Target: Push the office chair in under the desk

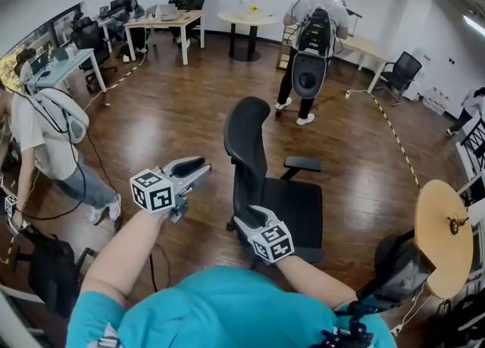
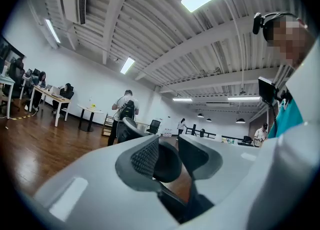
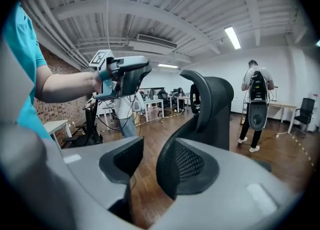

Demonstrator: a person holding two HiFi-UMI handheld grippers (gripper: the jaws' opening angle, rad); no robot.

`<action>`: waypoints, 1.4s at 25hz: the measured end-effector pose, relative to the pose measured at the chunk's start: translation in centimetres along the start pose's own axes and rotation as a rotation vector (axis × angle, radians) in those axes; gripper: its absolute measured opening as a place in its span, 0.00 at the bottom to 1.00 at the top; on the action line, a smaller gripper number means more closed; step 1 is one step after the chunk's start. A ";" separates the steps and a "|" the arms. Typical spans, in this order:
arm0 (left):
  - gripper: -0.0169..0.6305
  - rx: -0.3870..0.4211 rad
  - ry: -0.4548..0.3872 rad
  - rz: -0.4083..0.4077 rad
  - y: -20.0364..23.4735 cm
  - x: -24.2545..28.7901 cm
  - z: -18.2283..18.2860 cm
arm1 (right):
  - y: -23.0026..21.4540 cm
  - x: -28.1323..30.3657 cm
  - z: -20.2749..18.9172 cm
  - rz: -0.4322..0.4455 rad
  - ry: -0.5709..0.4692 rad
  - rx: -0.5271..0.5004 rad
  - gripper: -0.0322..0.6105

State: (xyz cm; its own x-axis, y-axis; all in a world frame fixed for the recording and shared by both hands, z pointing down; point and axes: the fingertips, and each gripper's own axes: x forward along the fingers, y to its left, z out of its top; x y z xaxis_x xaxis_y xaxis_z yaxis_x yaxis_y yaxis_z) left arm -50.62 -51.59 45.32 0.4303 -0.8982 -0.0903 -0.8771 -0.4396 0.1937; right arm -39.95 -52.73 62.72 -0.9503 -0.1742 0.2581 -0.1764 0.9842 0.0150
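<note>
Jaws of the left gripper stand apart, empty, the office chair off to their right. The right gripper also gapes with nothing between its jaws, the chair's backrest rising just ahead of them.

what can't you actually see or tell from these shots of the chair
Office chair base and wheels: head view, mostly hidden under its seat and the right gripper.
Person at the right edge: head view, cut off by the frame.
Things on the far round table: too small in every view.
Which desk is meant: cannot tell.
</note>
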 end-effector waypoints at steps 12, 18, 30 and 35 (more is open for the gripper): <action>0.71 -0.137 0.257 0.005 15.0 15.3 -3.3 | -4.5 10.1 -6.1 -0.200 0.140 -0.028 0.61; 0.73 -0.184 0.398 -0.028 19.1 19.1 -9.6 | -7.7 13.9 -10.7 -0.341 0.234 -0.038 0.53; 0.67 -0.234 0.390 -0.065 20.4 21.1 -12.1 | -10.5 15.3 -13.1 -0.380 0.144 0.032 0.36; 0.66 -0.227 0.418 -0.075 19.3 21.3 -12.2 | -10.0 14.5 -12.3 -0.381 0.110 0.049 0.36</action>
State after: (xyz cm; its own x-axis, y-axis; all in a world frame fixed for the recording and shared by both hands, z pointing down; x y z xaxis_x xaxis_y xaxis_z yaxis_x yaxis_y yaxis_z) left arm -55.79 -79.15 59.07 0.5803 -0.7651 0.2791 -0.7916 -0.4494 0.4140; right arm -48.80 -64.72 78.21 -0.7821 -0.5192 0.3447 -0.5252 0.8468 0.0840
